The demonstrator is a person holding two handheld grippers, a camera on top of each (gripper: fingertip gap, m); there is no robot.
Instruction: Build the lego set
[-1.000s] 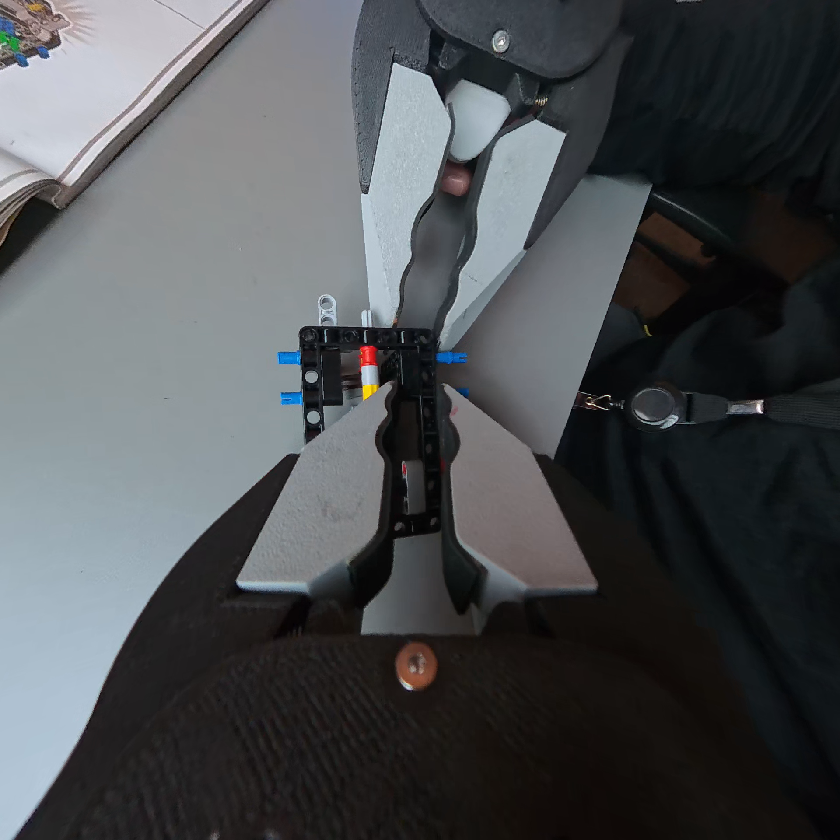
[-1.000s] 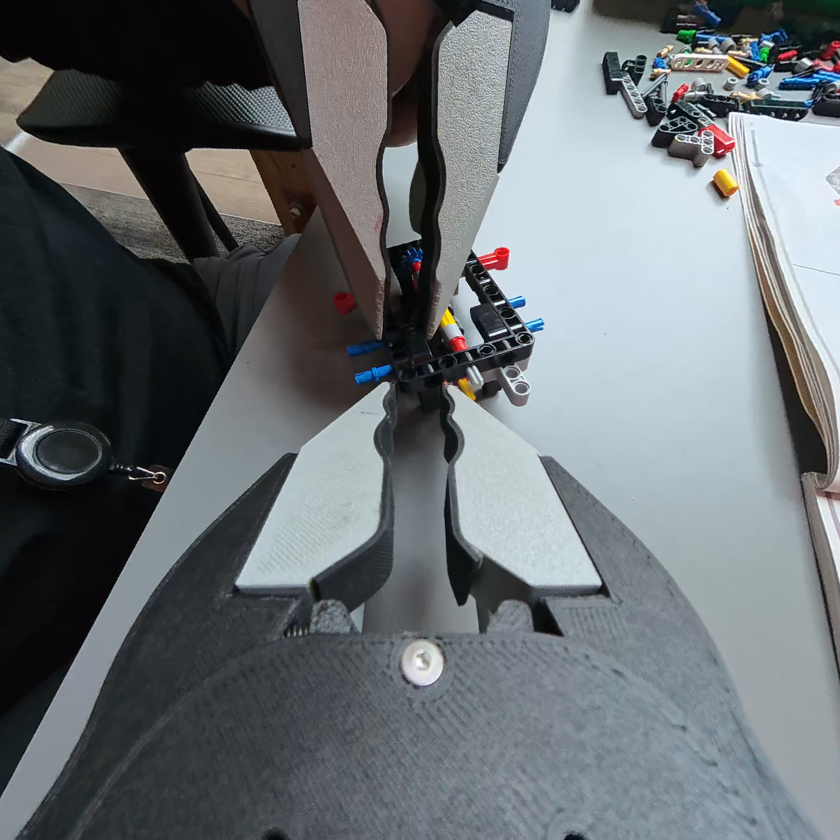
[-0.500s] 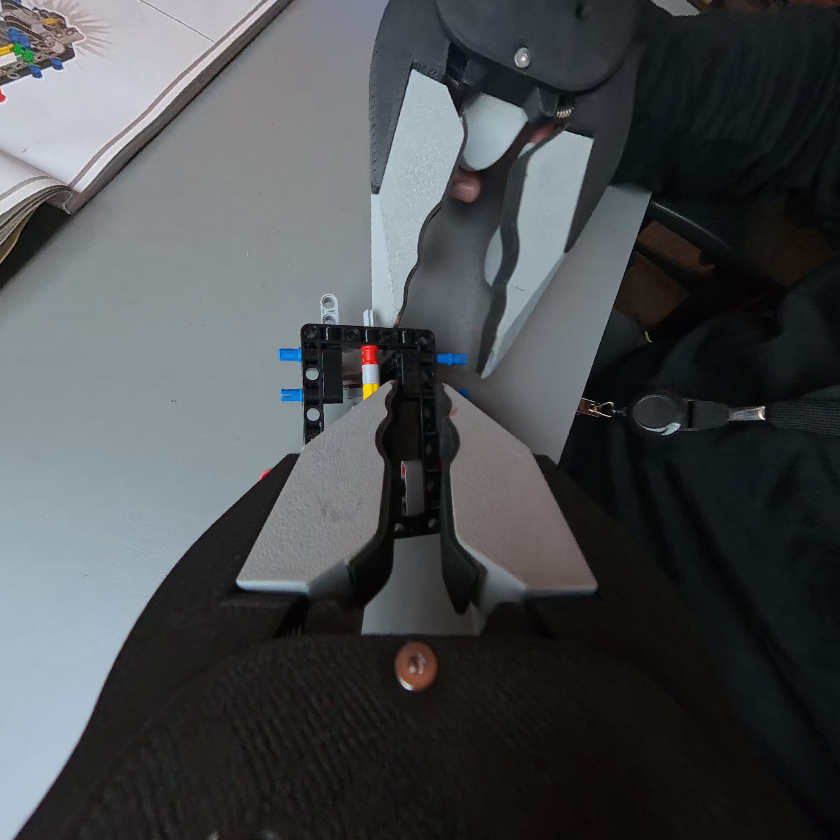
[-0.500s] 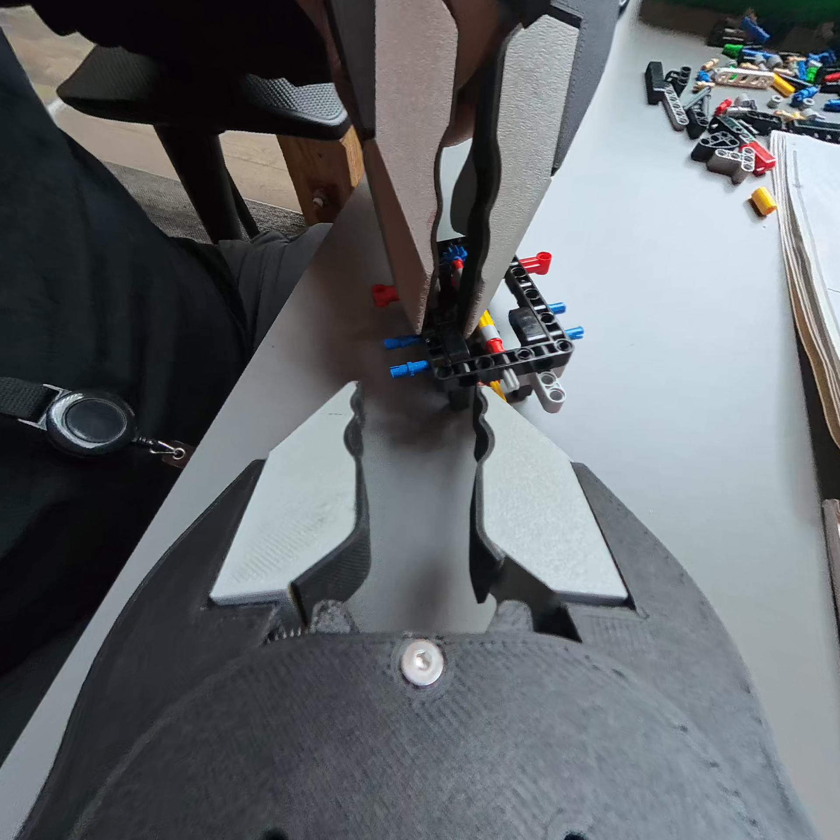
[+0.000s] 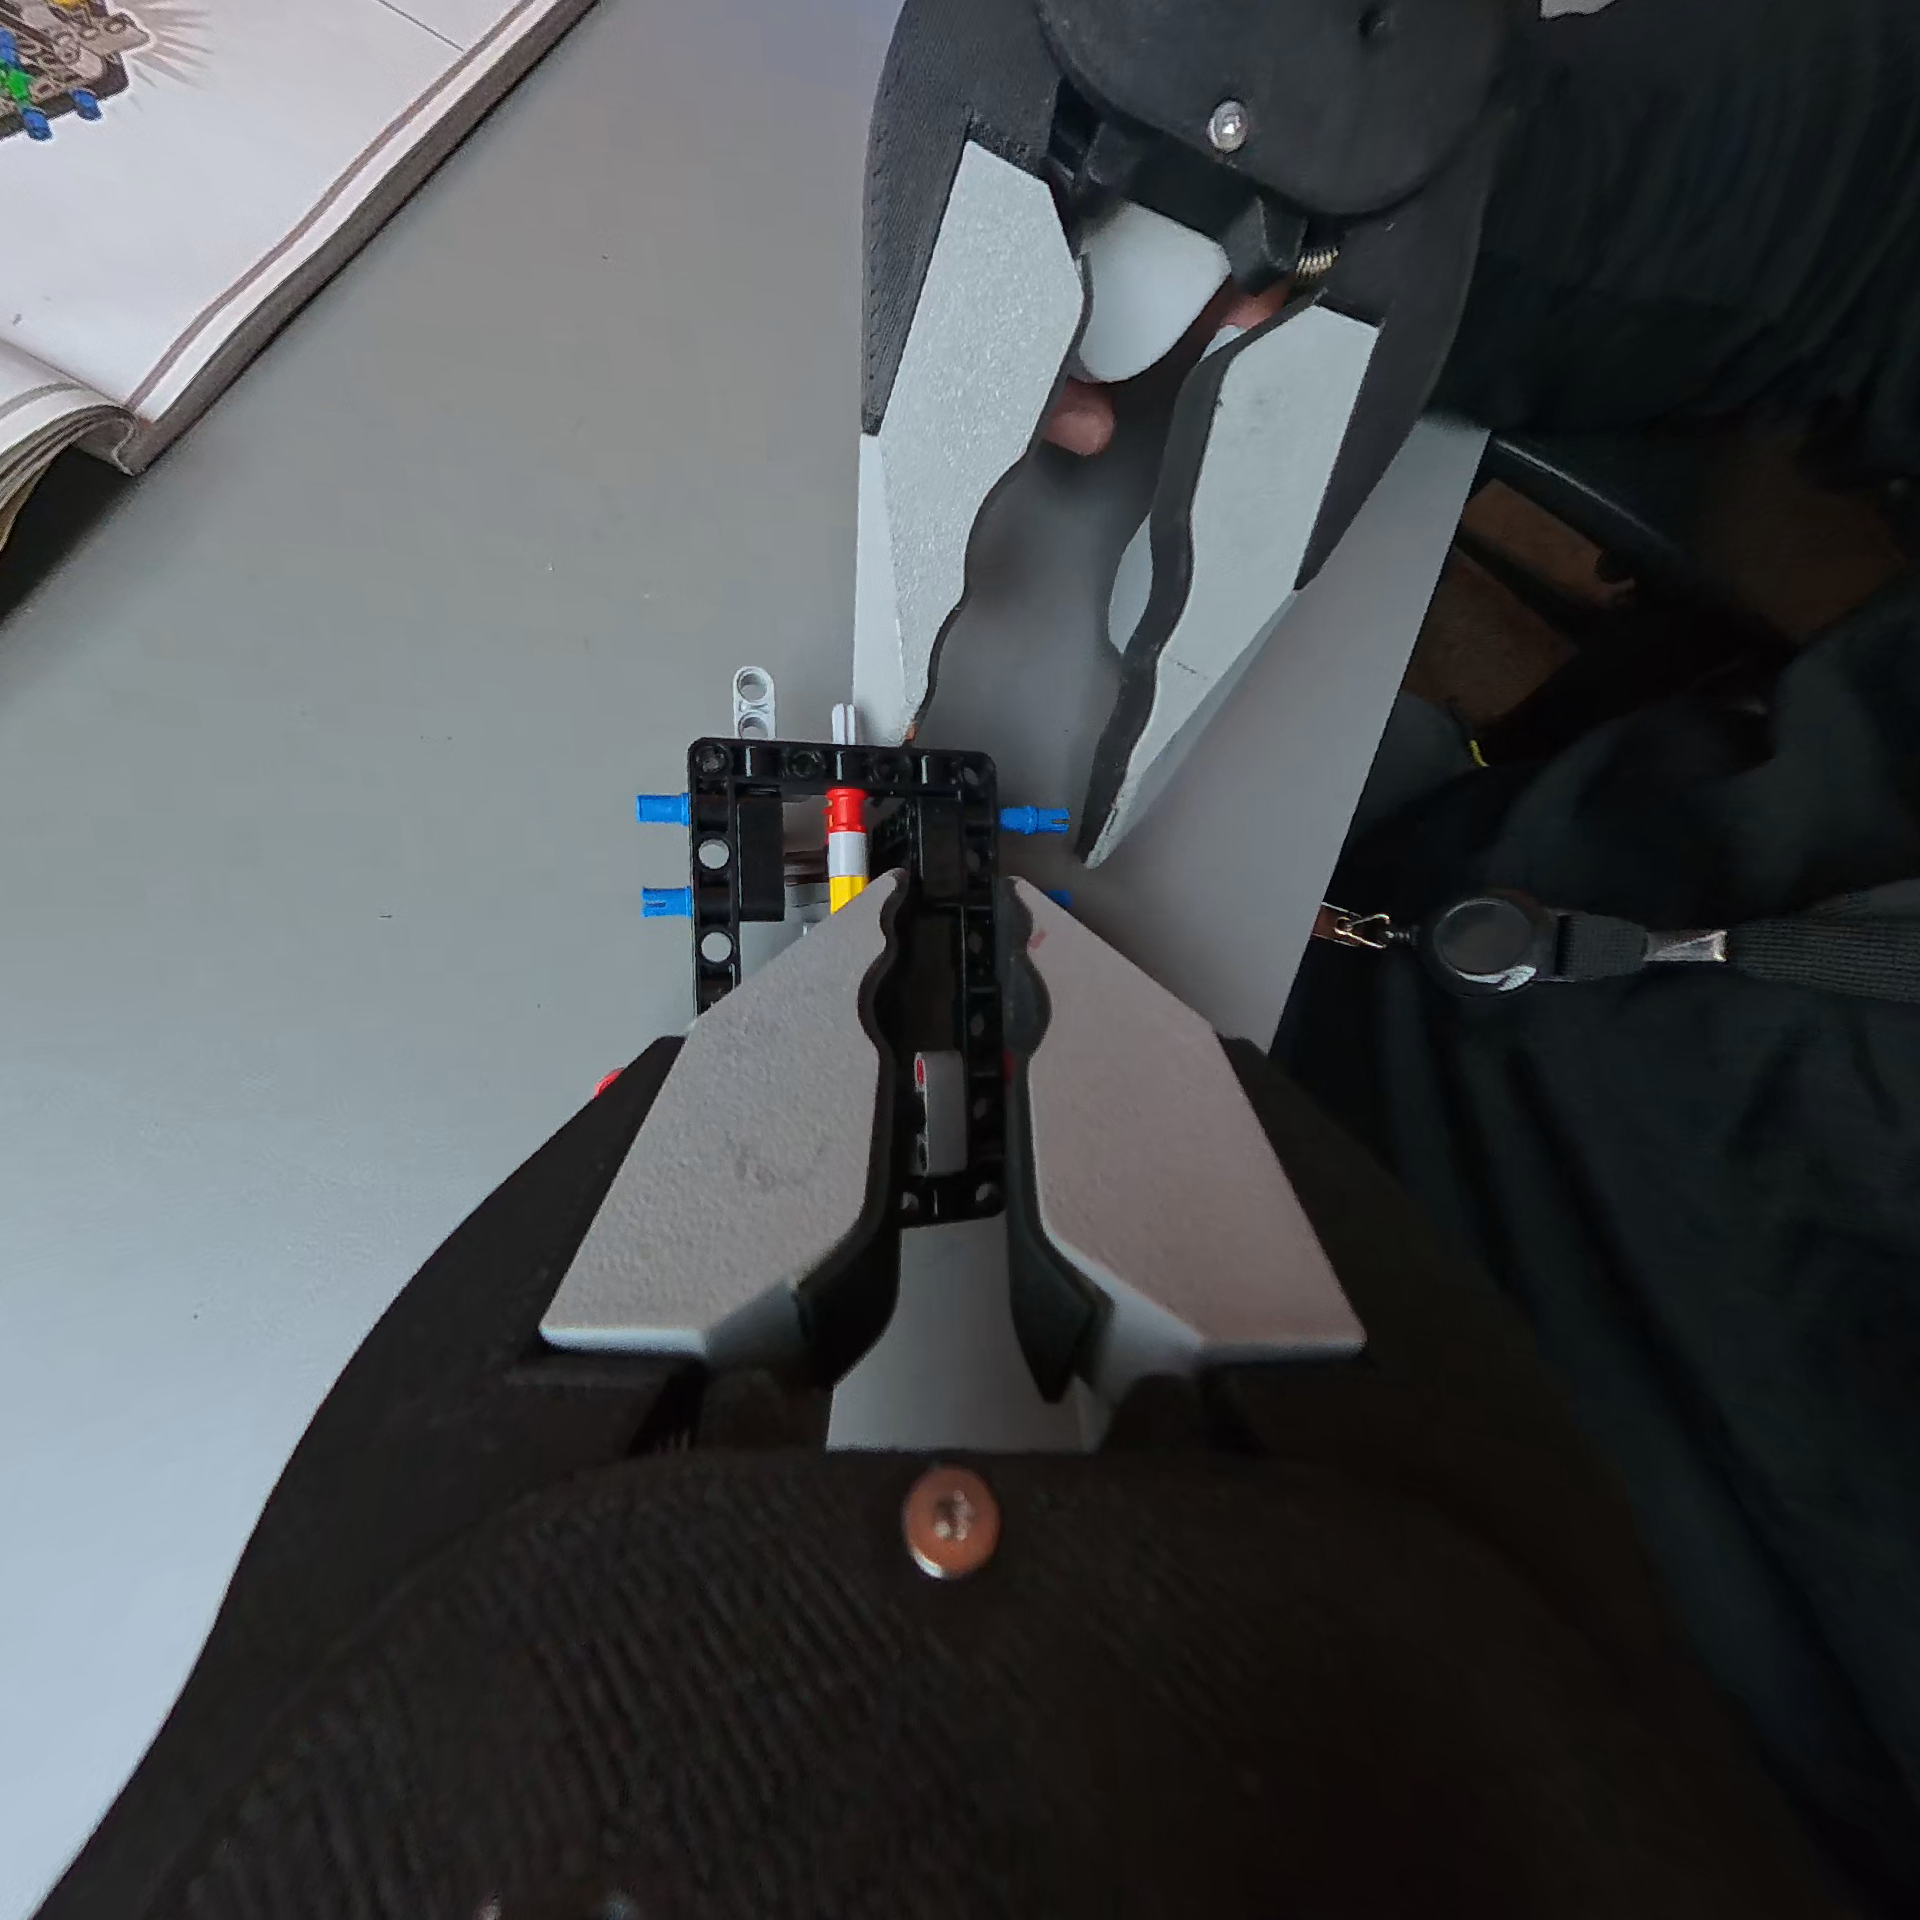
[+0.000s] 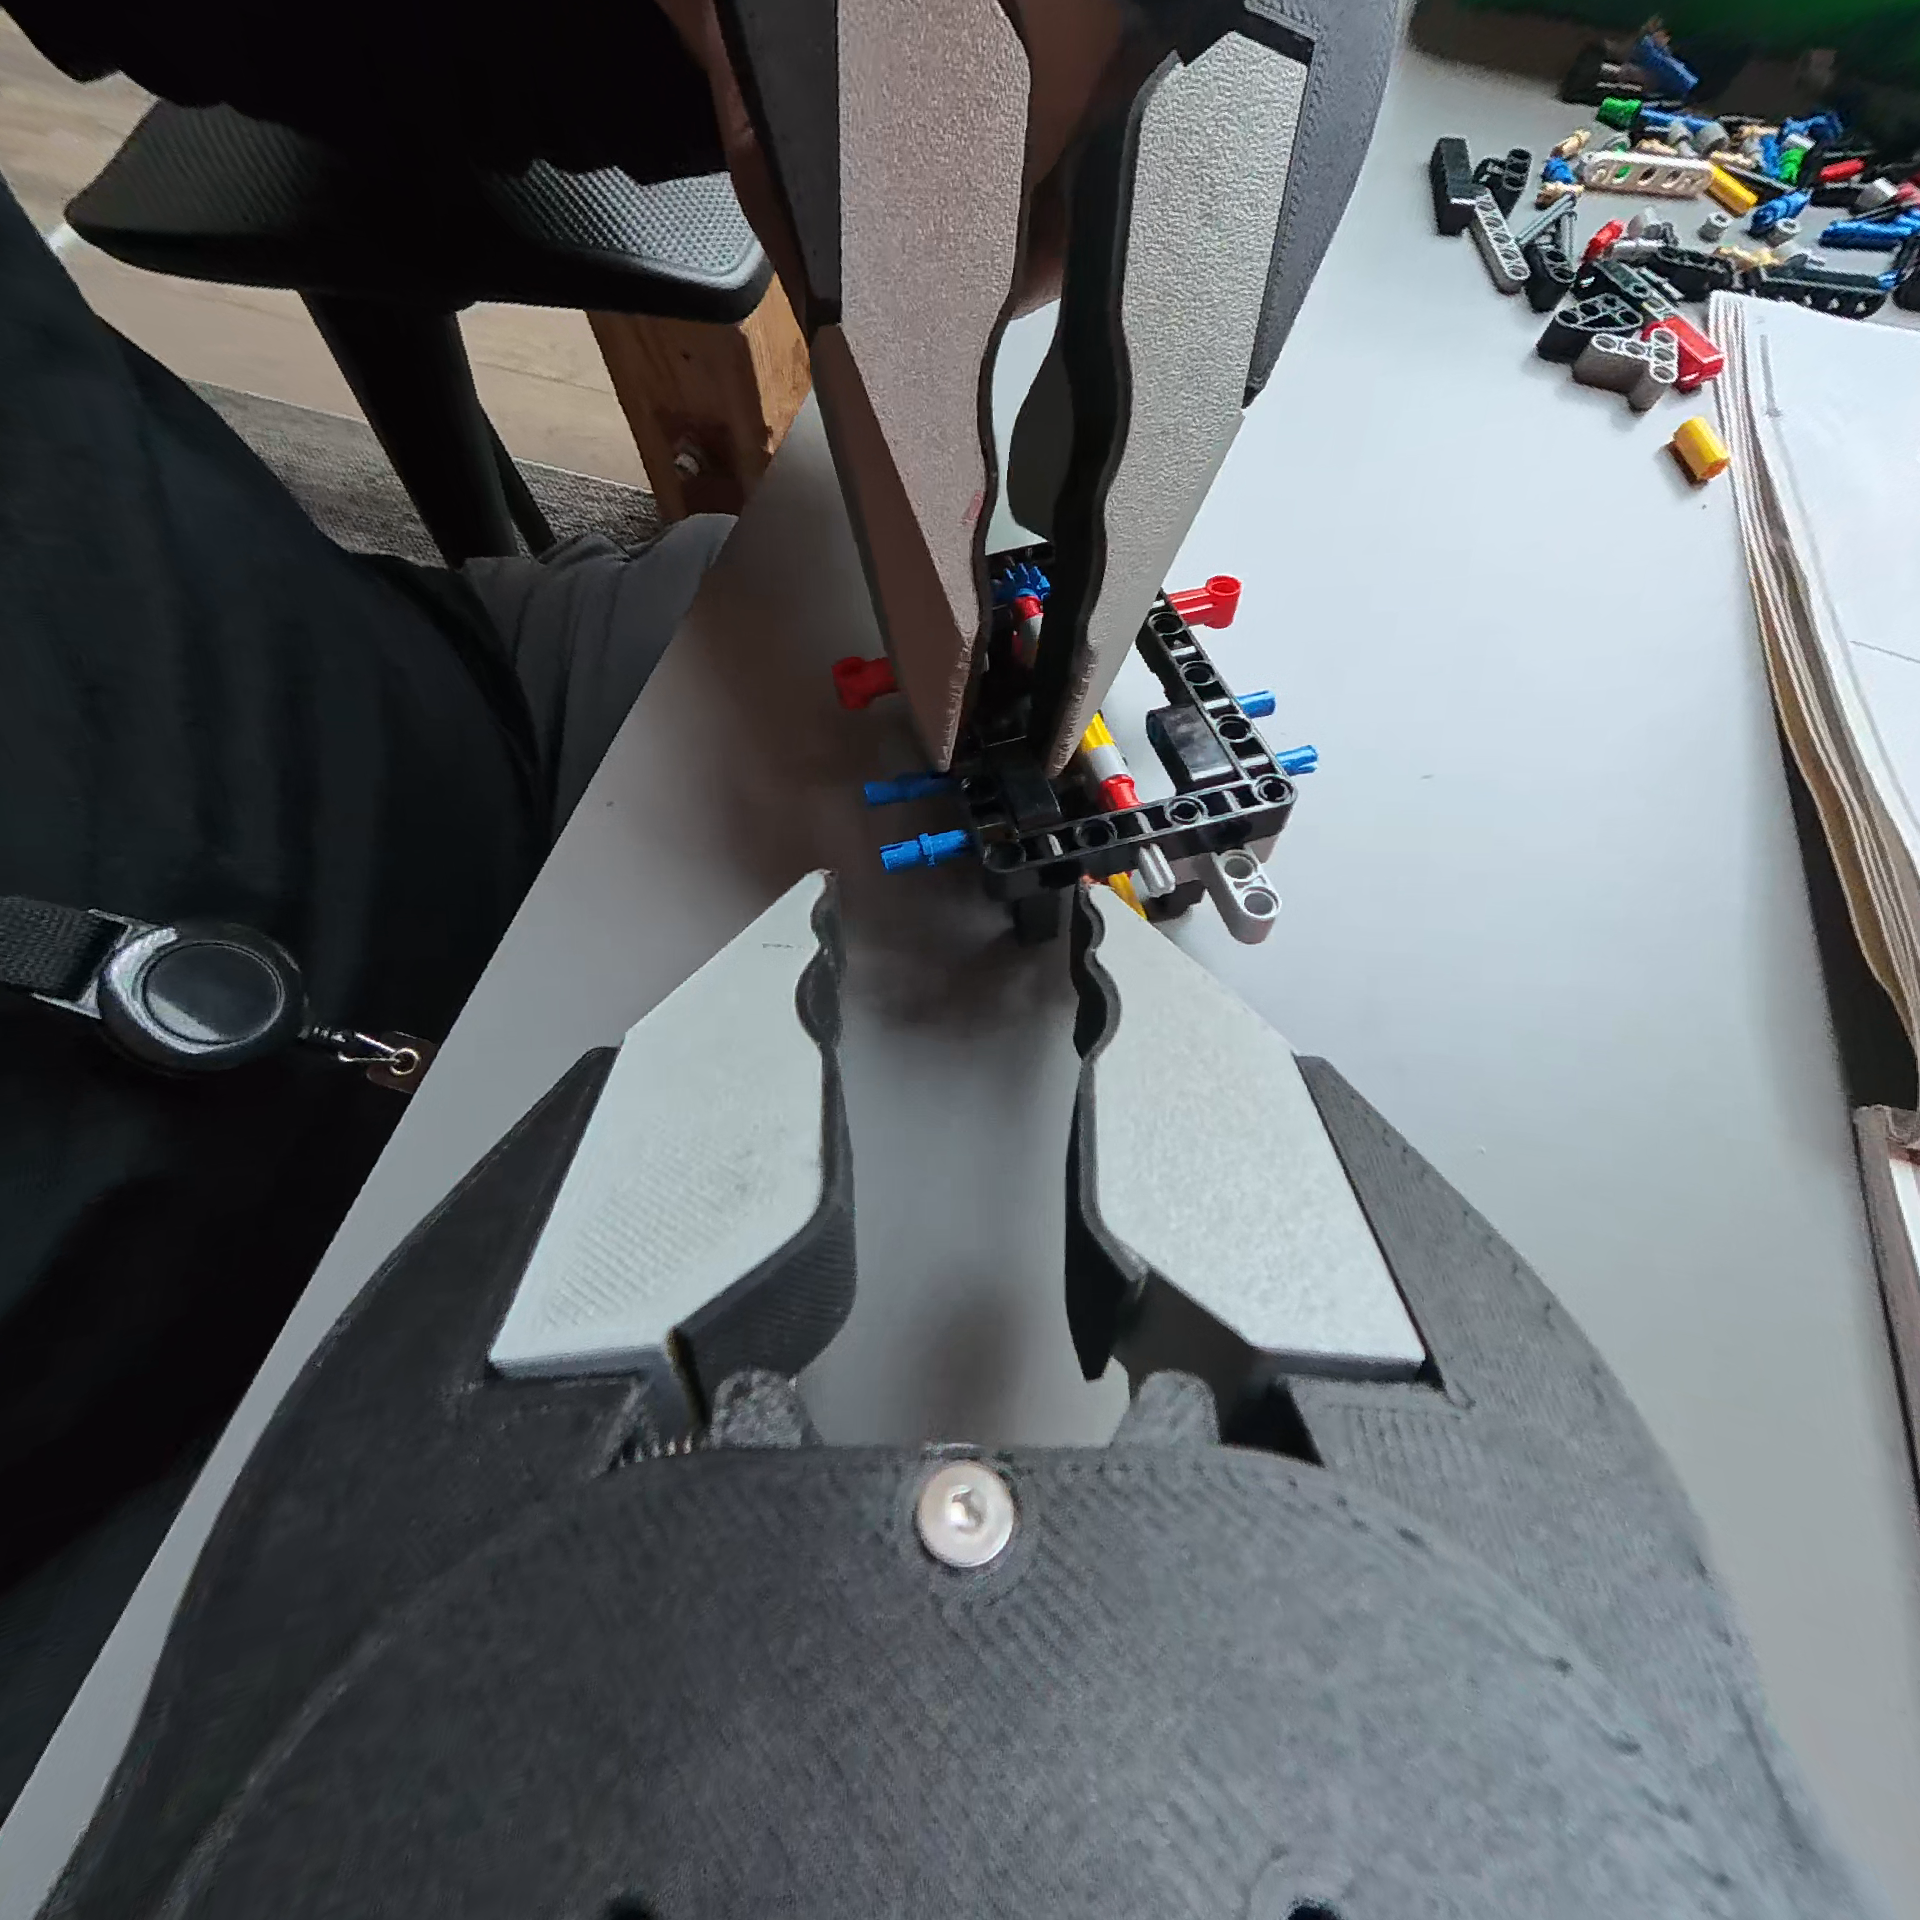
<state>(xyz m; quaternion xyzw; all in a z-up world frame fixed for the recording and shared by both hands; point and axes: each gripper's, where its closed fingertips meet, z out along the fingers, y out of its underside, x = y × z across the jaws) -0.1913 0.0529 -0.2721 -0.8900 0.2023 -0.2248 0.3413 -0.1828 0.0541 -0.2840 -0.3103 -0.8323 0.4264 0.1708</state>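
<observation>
Lego frame point(image 5: 842, 769), a black rectangular beam assembly, sits near the counter point(image 5: 416, 727) edge closest to the person, and that counter is the largest thing here, grey, carrying an open instruction booklet point(image 5: 208, 208) to one side and a scatter of loose pieces point(image 6: 1662, 229) farther off. Left gripper point(image 5: 951, 904) has its jaws clenched on the frame's right-hand beam, probably to steady it for fitting. Right gripper point(image 6: 956, 914) hangs just off the frame's near end with jaws released and nothing between them. Blue pins point(image 6: 914, 821) stick out of both sides, likely waiting for the next beams. A red and yellow axle point(image 5: 847, 847) runs inside. A small grey connector point(image 6: 1247, 894) pokes out beneath
</observation>
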